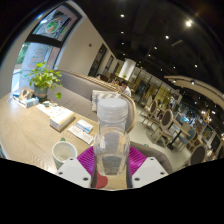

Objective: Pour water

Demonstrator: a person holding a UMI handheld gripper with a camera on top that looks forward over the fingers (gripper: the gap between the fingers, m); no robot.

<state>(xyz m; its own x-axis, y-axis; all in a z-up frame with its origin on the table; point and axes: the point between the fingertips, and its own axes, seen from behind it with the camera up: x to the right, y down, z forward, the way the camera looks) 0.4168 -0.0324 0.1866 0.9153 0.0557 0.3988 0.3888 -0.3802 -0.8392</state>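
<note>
Both fingers (93,166) of my gripper (111,170) press their magenta pads against the sides of a clear plastic cup (111,150), clenching it upright between them. I see the gripper held level, raised over a pale wooden table (25,125), pointing forward across a large room with spotlights in a dark ceiling. Whether the cup holds water, I cannot tell. Just ahead of the cup stands a clear jug (113,113), its contents also unclear. Beside the left finger sits a white bowl (63,151). Farther off on the table are a potted plant (44,79) and flat papers (62,117).
</note>
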